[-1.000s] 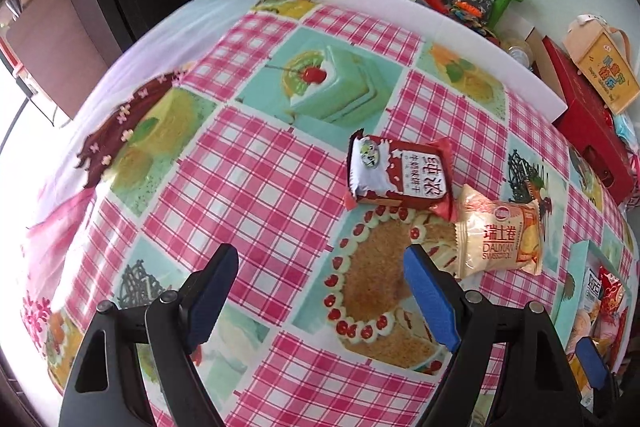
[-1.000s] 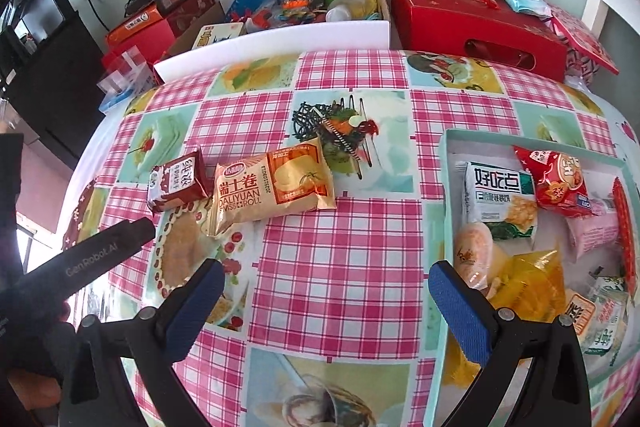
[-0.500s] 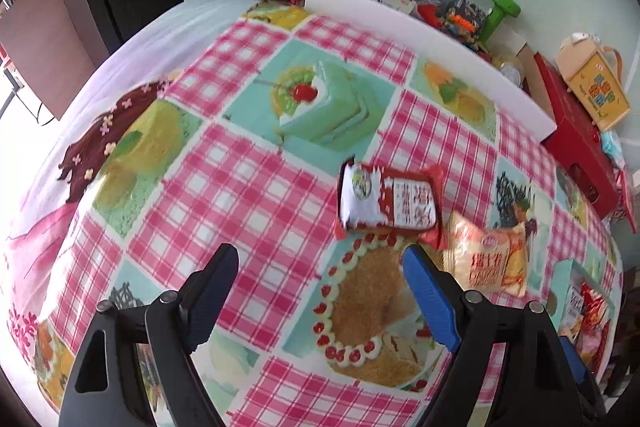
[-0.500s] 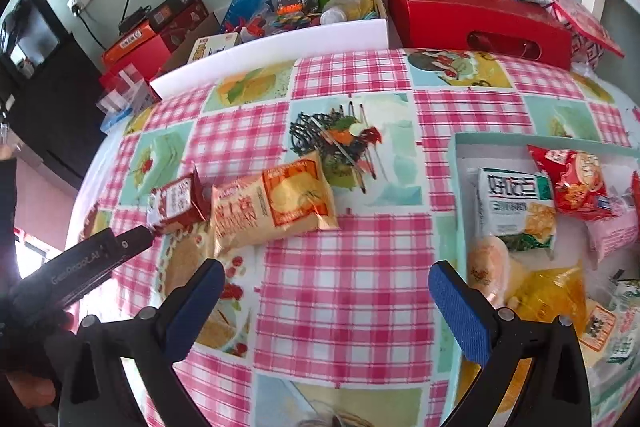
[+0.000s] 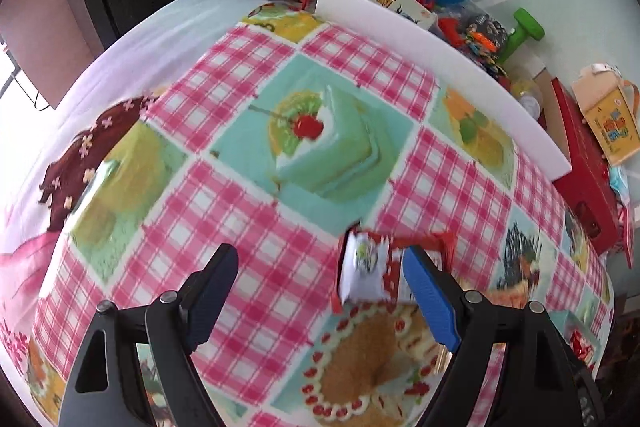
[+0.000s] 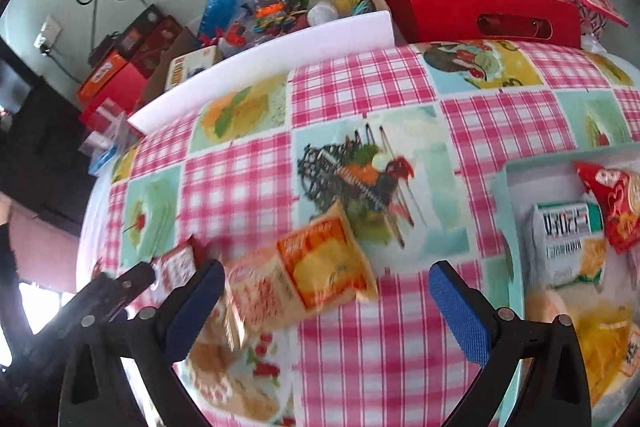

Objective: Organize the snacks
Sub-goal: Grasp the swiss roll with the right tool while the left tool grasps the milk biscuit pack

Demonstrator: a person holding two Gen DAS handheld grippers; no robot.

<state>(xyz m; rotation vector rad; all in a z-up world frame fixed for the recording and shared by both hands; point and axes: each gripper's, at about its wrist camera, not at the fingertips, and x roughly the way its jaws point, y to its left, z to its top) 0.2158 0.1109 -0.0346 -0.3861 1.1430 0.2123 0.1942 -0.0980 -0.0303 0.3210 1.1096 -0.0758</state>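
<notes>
1. The left gripper stands spread wide at the bottom of the left wrist view, its blue pads apart and nothing pinched between them.
2. The red and white snack packet lies flat on the tablecloth just inside that gripper's right finger, which covers the packet's right part (whether the pad touches it cannot be told through the blur).
3. The right gripper is likewise spread wide at the bottom of the right wrist view, gripping nothing.
4. The orange and cream Swiss roll packet lies between its fingers, closer to the left finger and partly hidden behind it; the packet rests on the cloth, free of both pads.
5. In the right wrist view the red and white snack packet shows at lower left, just beside the Swiss roll packet, with the tip of the left gripper next to it.
6. At the right edge of that view sits a pale tray holding a green and white packet, a red packet and a yellow packet.
7. The pink checked tablecloth with cake pictures covers the table; a white foam board edges its far side in the upper part of the frame.
</notes>
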